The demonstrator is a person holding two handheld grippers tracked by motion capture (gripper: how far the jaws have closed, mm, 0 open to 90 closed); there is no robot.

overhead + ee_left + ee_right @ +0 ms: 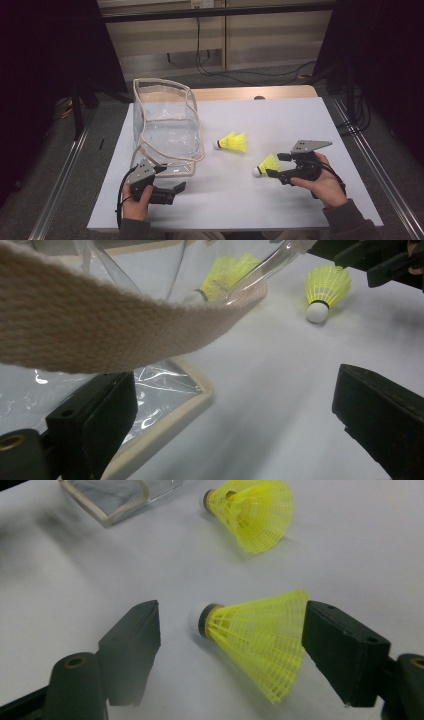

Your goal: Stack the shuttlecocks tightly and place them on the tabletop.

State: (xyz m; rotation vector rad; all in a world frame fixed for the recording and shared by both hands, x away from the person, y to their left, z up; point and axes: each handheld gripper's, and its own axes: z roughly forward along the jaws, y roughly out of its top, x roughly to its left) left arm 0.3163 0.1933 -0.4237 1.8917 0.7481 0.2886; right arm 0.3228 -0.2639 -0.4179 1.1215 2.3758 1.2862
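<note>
On the white worktop (280, 195), toward its right front part, the right gripper (272, 165) lies low in the person's right hand (327, 187), jaws spread. A yellow shuttlecock (255, 640) lies on its side between them, white cork tip pointing toward the left jaw, skirt flaring toward the right jaw. In the right gripper view the right jaw stands just at the skirt's rim; a clear gap separates the left jaw from the cork. No pinch on it: released, the shuttlecock resting on the worktop.

Second yellow shuttlecock (233, 142) lies near the worktop's middle, also on its side, apart from the first and farther from the front edge.

Clear plastic bag (165, 127) with beige webbing trim stands on the left half of the worktop, reaching toward the back edge, mouth open.

Left gripper (181, 187) sits at the left front, held in the left hand (136, 200), just before the bag's front corner. Its jaws are wide apart with nothing between them; in the left gripper view the beige strap (115, 325) crosses above the left jaw, bare worktop in the gap.
</note>
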